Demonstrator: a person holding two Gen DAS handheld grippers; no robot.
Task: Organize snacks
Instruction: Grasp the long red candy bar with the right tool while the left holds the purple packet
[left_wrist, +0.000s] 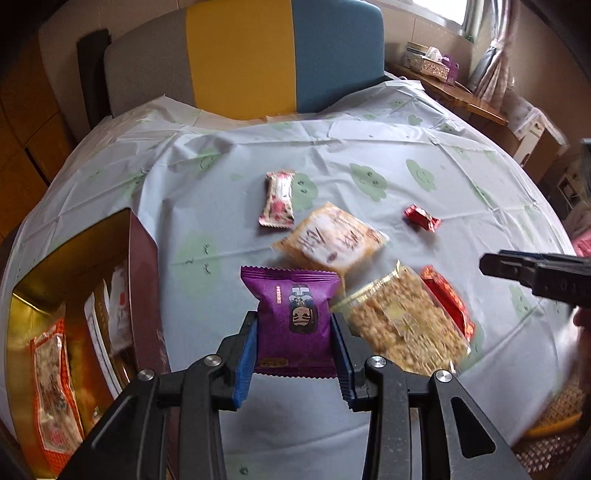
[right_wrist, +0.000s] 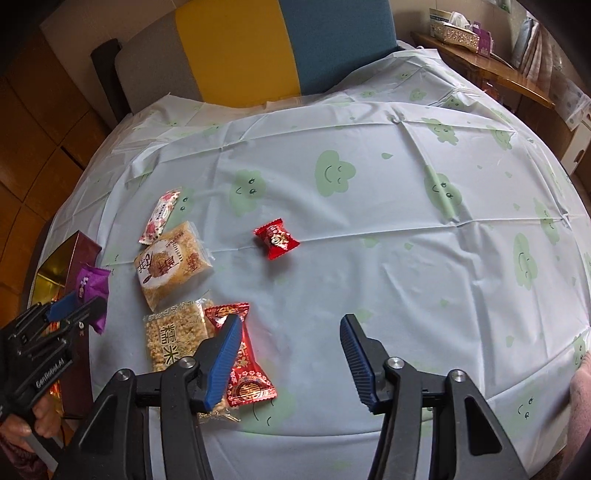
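A round table is covered by a pale blue tablecloth (right_wrist: 369, 258) printed with smiling green clouds, and a chair back (left_wrist: 243, 59) in grey, yellow and blue panels is seen behind it, with a tissue box (right_wrist: 452, 31) on a wooden shelf near the window. A purple snack packet (left_wrist: 293, 321) is pinched between the blue pads of the left gripper (left_wrist: 293, 354), lifted above the cloth just beside an open maroon box (left_wrist: 140, 280) with a gold interior, in which several packets are already stacked. In the right wrist view the same packet is seen held close to the box's rim. The right gripper (right_wrist: 290, 354) is spread above the cloth with nothing between its pads; its left finger lies over a long red candy wrapper (right_wrist: 245, 365), though contact cannot be judged. Just beside that wrapper a clear pack of puffed rice cake (right_wrist: 173, 339) is laid, and beyond it a second rice cake pack with a round label (right_wrist: 171, 264). A pink-and-white bar wrapper (right_wrist: 160, 216) is found further back, near the labelled pack. A small red candy (right_wrist: 276, 238) is set apart toward the middle of the table. A hand (right_wrist: 22, 424) is seen gripping the left gripper's handle at the lower left edge.
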